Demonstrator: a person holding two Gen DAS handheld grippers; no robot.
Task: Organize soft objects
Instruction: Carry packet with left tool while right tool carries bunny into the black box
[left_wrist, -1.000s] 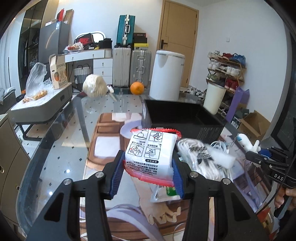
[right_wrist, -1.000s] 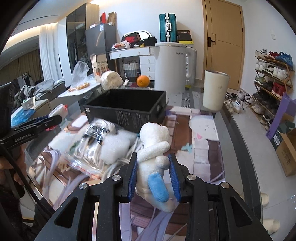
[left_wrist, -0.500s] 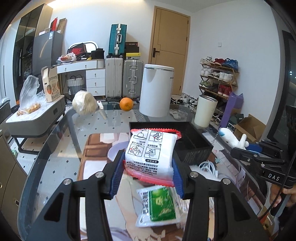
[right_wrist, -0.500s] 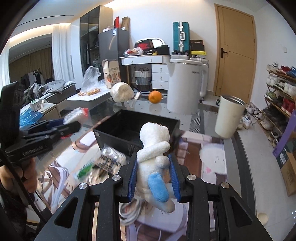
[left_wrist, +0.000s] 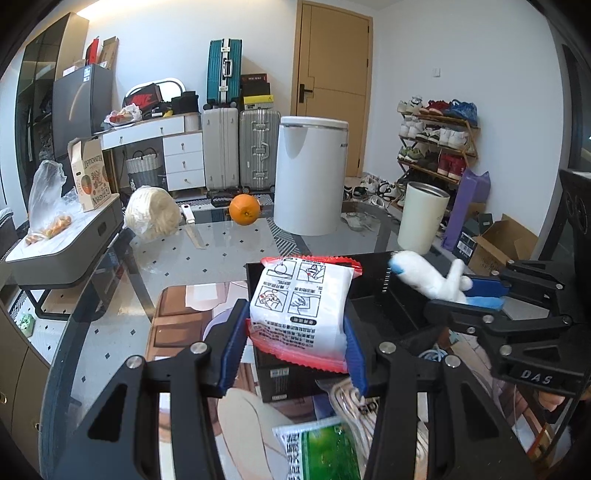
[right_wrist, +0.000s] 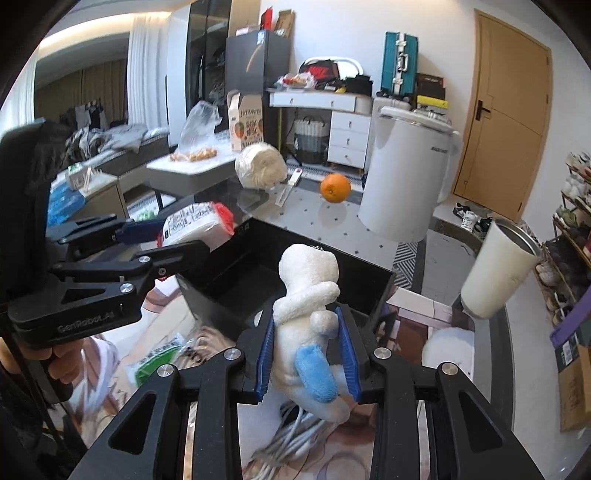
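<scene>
My left gripper (left_wrist: 297, 341) is shut on a white snack packet with red edges (left_wrist: 301, 312) and holds it above the near rim of a black open bin (left_wrist: 373, 295). My right gripper (right_wrist: 306, 354) is shut on a white plush toy with blue paws (right_wrist: 308, 317) and holds it over the bin's near wall (right_wrist: 280, 280). In the left wrist view the right gripper (left_wrist: 480, 295) reaches in from the right with the plush (left_wrist: 428, 277). In the right wrist view the left gripper (right_wrist: 166, 240) comes from the left with the packet (right_wrist: 195, 227).
On the table lie a green packet (left_wrist: 321, 450), a clear bag of cables (right_wrist: 199, 347) and white cables (right_wrist: 291, 432). Farther back stand an orange (left_wrist: 243, 209), a yarn ball (left_wrist: 151, 218), a white bin (left_wrist: 310, 173) and a cream tumbler (left_wrist: 423, 218).
Both grippers have risen and moved forward toward the black bin, each with its object still held. The bin now lies directly under both of them.
</scene>
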